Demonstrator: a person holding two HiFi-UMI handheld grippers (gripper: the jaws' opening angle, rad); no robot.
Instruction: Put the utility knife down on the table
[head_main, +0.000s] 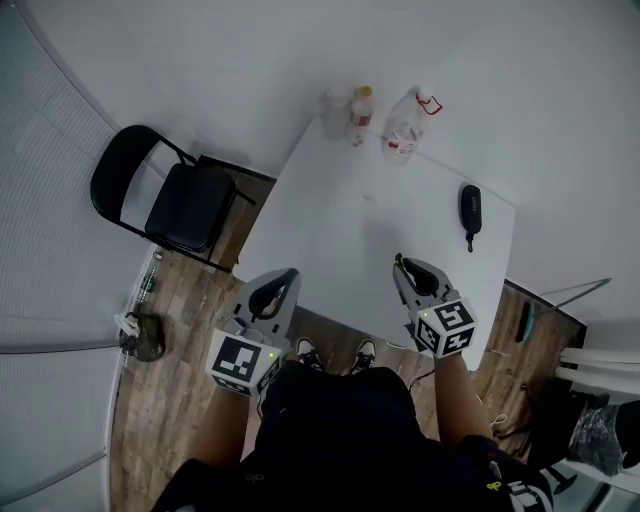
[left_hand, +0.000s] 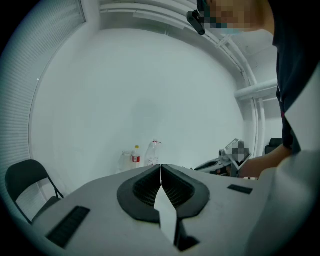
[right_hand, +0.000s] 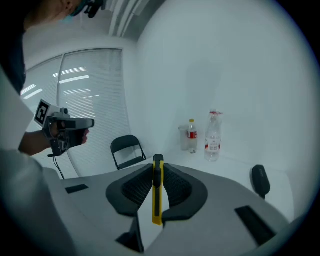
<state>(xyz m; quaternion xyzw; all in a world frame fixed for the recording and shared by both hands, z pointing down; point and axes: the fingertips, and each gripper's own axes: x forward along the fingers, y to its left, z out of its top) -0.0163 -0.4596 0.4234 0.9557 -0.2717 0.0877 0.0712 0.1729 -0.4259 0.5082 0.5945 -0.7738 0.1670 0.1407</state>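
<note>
A yellow and black utility knife (right_hand: 157, 192) is clamped lengthwise between the jaws of my right gripper (right_hand: 158, 165), its black tip poking out at the front. In the head view that right gripper (head_main: 402, 264) hovers over the near part of the white table (head_main: 340, 230), and only the knife's dark tip (head_main: 399, 260) shows. My left gripper (head_main: 290, 274) is held near the table's near-left edge with its jaws pressed together and nothing between them. The same left gripper (left_hand: 160, 166) shows shut in its own view.
At the table's far edge stand a clear cup (head_main: 331, 112), a small bottle with a red label (head_main: 359, 116) and a larger clear bottle (head_main: 403, 128). A black case (head_main: 469, 208) lies at the right. A black folding chair (head_main: 180, 200) stands left of the table on the wood floor.
</note>
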